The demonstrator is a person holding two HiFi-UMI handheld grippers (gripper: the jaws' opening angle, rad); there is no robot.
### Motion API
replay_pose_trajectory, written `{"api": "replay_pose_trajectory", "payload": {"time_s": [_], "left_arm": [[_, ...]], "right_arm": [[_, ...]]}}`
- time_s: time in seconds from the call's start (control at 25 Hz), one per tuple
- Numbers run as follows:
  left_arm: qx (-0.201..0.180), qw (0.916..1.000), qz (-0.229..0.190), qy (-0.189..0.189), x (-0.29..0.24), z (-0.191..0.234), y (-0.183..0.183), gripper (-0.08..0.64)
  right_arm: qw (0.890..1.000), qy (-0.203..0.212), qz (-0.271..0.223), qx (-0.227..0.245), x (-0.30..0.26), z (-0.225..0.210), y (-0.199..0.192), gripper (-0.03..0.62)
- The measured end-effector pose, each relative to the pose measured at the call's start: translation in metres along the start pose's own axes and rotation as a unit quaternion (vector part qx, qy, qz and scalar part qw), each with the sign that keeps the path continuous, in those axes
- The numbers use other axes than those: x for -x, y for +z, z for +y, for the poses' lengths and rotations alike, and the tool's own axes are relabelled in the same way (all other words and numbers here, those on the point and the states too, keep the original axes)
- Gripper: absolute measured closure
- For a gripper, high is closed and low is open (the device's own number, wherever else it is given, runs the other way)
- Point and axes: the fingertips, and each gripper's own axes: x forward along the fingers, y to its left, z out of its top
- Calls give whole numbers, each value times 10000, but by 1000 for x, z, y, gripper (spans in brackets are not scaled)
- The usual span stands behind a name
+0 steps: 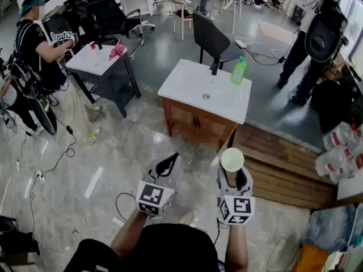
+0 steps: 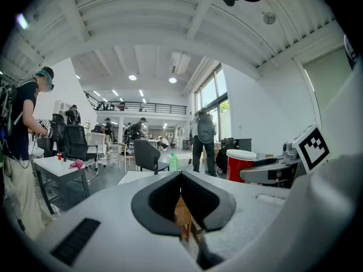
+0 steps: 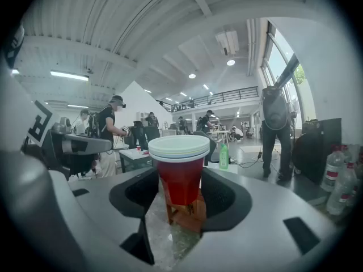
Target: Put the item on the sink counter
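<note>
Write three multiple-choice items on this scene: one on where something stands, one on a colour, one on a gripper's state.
1. Where does the green bottle stand? A on the sink counter, beside the faucet; B on the floor; C on a chair.
2. What colour is the wall of the cup in the right gripper? A blue; B red; C yellow.
3. How is the left gripper? A shut and empty; B open round a cup; C shut on a bottle.
Key: 1 A, the head view shows it on the white top by the faucet. 2 B, the right gripper view shows a red wall under a white rim. 3 A, its own view shows the jaws together with nothing between.
</note>
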Motion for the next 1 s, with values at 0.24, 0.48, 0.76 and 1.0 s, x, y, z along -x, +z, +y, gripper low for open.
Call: {"api": "replay_pose_trajectory", "payload": {"time_s": [0.24, 0.48, 0.76, 1.0], "left_arm": [[18, 10000, 25, -5, -4, -7, -3, 558], [36, 10000, 27, 37, -2, -15, -2, 558], [17, 10000, -23, -6, -8, -27, 1, 558], [-13, 10000, -36, -80, -27, -30, 2, 558]], "right_arm": [[10000, -19, -36, -35, 3, -9, 1, 356], [10000, 58, -68, -7, 9, -12, 3, 356], [10000, 39, -69, 8, 15, -24, 1, 356], [9999, -52, -137, -33, 9, -40, 1, 356]]}}
